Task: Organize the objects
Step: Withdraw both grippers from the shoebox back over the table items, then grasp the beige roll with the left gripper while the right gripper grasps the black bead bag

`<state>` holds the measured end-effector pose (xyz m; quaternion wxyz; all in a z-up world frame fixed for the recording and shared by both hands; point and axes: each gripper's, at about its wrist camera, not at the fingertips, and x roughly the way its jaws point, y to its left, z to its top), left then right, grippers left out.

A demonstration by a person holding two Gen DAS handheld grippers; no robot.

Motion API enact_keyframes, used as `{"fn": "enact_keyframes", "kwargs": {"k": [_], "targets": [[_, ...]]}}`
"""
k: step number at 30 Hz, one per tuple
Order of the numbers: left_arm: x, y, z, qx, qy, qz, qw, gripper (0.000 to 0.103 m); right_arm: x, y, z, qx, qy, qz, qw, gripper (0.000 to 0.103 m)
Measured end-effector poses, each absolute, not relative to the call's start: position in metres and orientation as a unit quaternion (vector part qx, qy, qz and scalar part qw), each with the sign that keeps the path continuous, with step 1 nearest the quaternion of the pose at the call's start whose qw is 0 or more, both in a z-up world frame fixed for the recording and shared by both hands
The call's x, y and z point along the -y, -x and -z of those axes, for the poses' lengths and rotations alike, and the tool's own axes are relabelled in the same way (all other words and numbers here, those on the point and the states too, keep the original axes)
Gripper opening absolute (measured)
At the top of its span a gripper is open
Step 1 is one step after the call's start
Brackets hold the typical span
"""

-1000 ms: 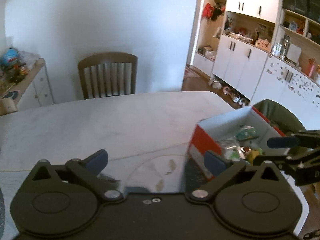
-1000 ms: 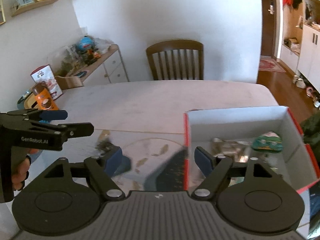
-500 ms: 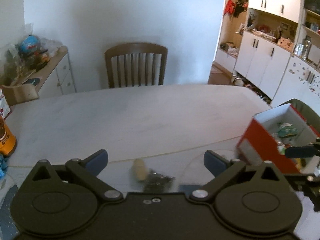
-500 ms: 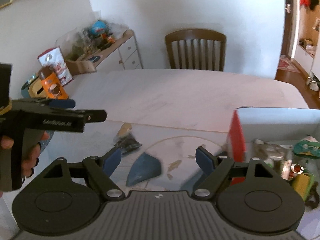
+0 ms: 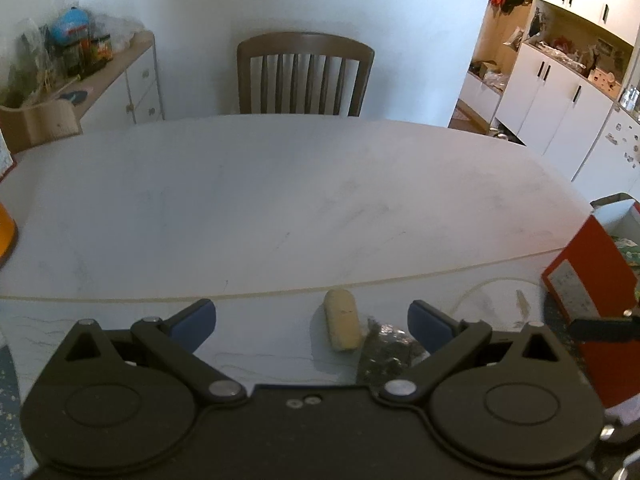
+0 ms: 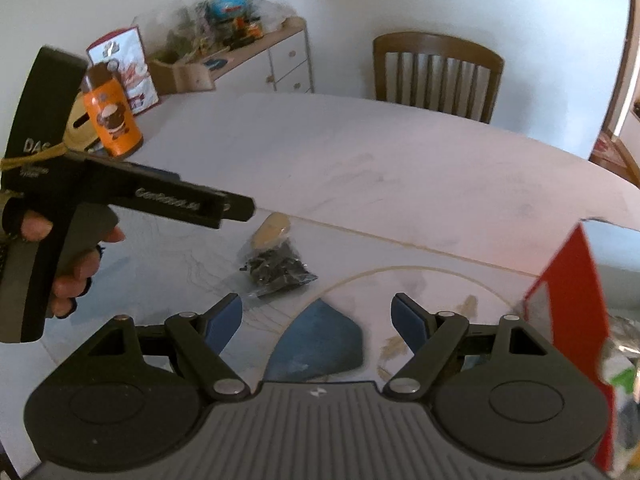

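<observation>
White walls, a wooden chair behind the pale table (cluttered sideboard left).

At the frame's right edge, a red-sided cardboard box; centre, a pale yellow capsule-shaped piece; upper left, an orange bottle with a brown cap.

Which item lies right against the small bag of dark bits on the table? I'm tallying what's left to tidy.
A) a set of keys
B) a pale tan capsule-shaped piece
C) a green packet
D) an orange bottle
B: the pale tan capsule-shaped piece lies touching the bag of dark bits, ahead of the open left gripper.
</observation>
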<state>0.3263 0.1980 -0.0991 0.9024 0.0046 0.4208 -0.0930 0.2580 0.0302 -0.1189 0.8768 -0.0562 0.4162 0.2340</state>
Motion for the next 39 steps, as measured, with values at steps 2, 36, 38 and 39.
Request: {"fn": "enact_keyframes", "kwargs": {"k": [2,36,38,39], "targets": [[-0.198,-0.331,0.105,-0.422,-0.005,0.096,0.902,0.102,-0.037,-0.263,0.126,-0.420,0.060,-0.239,0.874,0.082],[-0.191,-0.341,0.157,-0.440,0.010,0.125,0.889,0.050,-0.092,-0.317,0.190,-0.433,0.109,-0.286,0.848,0.069],[-0.189,-0.342,0.156,-0.440,0.009,0.130,0.888,0.042,-0.093,-0.315,0.191,-0.432,0.113,-0.287,0.847,0.065],[-0.189,-0.342,0.156,-0.441,0.009,0.132,0.888,0.040,-0.094,-0.315,0.192,-0.432,0.115,-0.287,0.847,0.064]]}}
